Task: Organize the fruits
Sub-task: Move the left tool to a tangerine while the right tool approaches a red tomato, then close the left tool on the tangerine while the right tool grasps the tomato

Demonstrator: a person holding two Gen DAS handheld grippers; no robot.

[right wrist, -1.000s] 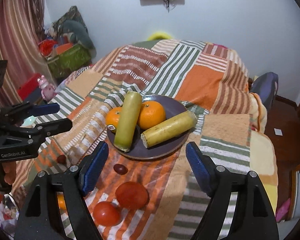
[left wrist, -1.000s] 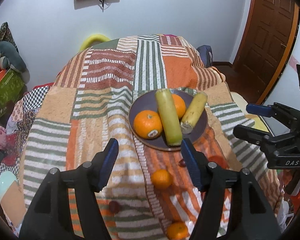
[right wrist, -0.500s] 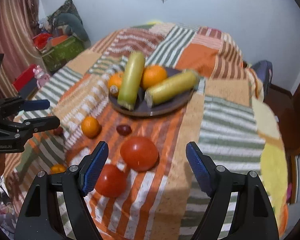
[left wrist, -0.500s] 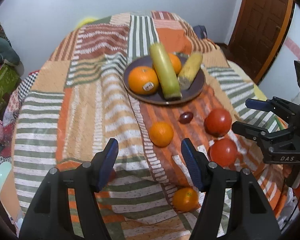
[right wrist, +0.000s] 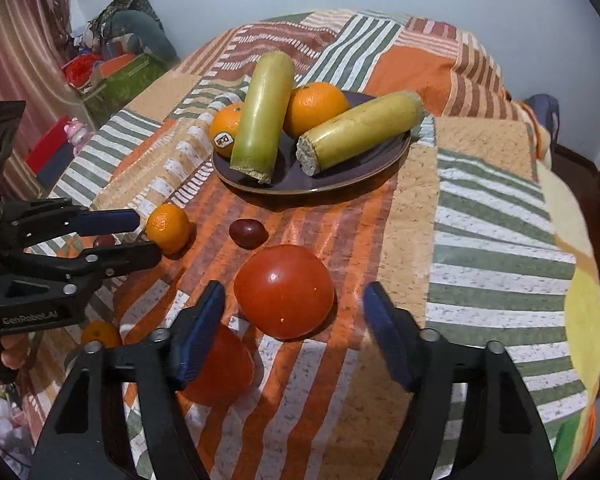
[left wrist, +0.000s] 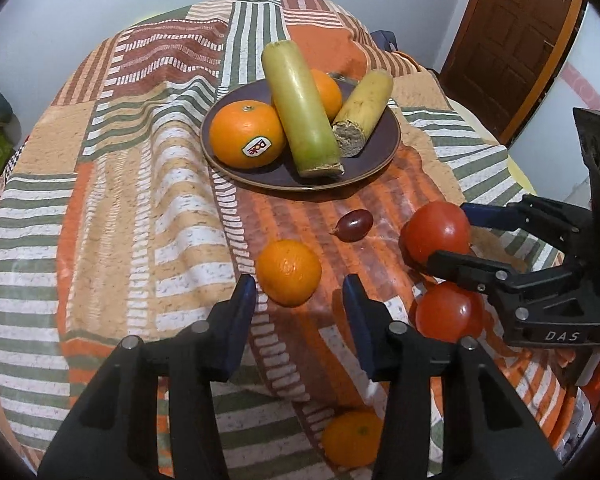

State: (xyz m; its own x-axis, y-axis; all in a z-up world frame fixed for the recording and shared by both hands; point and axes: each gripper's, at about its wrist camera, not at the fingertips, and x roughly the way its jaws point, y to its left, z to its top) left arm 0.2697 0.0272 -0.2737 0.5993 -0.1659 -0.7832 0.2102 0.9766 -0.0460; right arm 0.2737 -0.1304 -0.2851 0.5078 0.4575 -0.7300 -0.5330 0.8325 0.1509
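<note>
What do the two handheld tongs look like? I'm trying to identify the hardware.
Both are black plastic tongs with two angled fingers, blue pads on the inner faces and silver pivot pins. The left tongs carry white "GenRobot.AI" lettering on the body, readable in the right wrist view. The right tongs are marked "DAS" in the left wrist view. No cables or sleeves show.

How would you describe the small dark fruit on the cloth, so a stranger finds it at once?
Start at the dark plate on the striped cloth. Just in front of it, on an orange stripe, lies the small dark grape. It is purple-red, far smaller than the tomato and small orange beside it.
</note>
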